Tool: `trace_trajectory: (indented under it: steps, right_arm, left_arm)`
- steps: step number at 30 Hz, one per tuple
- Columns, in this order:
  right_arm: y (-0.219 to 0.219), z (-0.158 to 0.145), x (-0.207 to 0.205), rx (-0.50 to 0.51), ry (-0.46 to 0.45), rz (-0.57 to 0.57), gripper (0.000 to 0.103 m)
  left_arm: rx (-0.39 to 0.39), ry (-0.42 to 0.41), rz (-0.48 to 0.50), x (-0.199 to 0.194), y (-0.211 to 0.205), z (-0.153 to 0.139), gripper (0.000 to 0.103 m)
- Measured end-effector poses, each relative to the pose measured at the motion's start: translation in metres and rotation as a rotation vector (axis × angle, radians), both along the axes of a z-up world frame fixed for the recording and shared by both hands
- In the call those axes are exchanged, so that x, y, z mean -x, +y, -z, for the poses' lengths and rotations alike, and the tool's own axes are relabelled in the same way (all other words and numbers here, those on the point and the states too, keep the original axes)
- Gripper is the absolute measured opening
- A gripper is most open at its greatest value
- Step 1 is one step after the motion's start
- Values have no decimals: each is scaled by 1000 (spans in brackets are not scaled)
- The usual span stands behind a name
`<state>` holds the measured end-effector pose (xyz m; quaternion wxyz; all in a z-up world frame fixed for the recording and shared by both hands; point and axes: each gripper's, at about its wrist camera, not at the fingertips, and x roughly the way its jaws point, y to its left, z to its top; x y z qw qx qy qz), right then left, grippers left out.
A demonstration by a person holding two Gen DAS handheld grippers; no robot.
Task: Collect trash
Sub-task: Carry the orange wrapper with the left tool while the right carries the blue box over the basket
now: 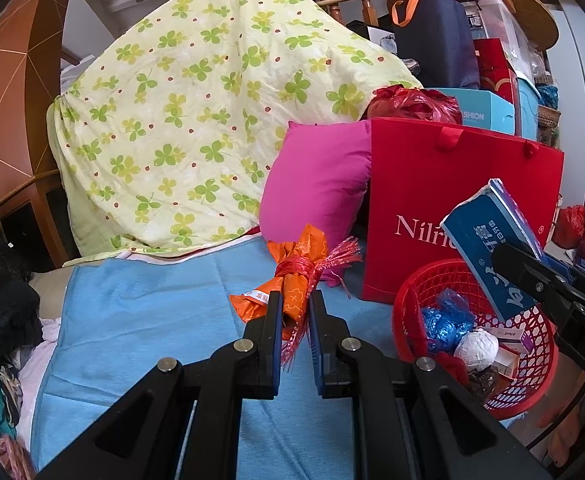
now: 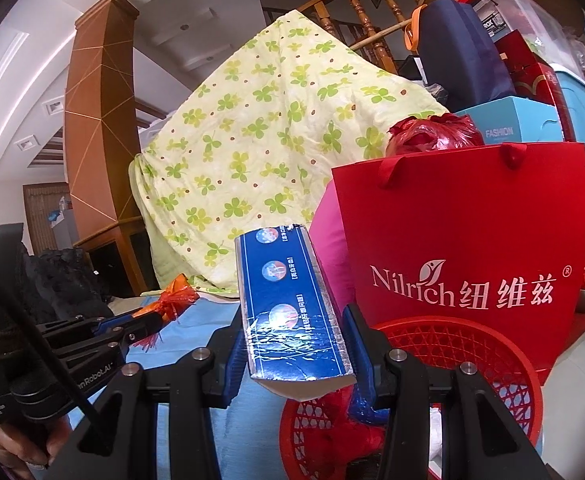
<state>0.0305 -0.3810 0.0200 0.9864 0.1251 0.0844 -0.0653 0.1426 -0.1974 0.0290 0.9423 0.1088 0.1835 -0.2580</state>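
Note:
My left gripper (image 1: 295,302) is shut on an orange wrapper (image 1: 297,272) tied with red ribbon, held just above the blue sheet (image 1: 140,320). The same gripper (image 2: 148,322) and wrapper (image 2: 174,300) appear at lower left in the right wrist view. My right gripper (image 2: 292,336) is shut on a long blue box (image 2: 288,304), tilted upright over the red mesh basket (image 2: 488,344). In the left wrist view that blue box (image 1: 488,240) hangs above the basket (image 1: 416,284), which holds blue plastic (image 1: 446,320), a white paper ball (image 1: 476,350) and small cartons.
A red paper bag (image 1: 452,200) stands right behind the basket, with a pink pillow (image 1: 316,188) beside it. A clover-print quilt (image 1: 196,112) rises at the back. Dark clothes (image 1: 0,292) lie at the left edge. Boxes and bags are stacked at the far right.

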Motion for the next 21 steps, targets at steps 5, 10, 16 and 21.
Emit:
trace_trajectory:
  steps: [5,10,16,21]
  right_arm:
    - [-4,2,2,2,8,12,48]
    - [-10,2,4,-9,8,22,48]
    - [-10,2,4,-10,8,26,48]
    - [-12,2,3,-13,8,24,48]
  left_arm:
    - [-10,4,10,1,-5,4,13]
    - [-16,9,24,1,-10,7,13]
    - [-23,13,34,2,-14,9,13]
    - [-25,15,39,4,-15,9,13]
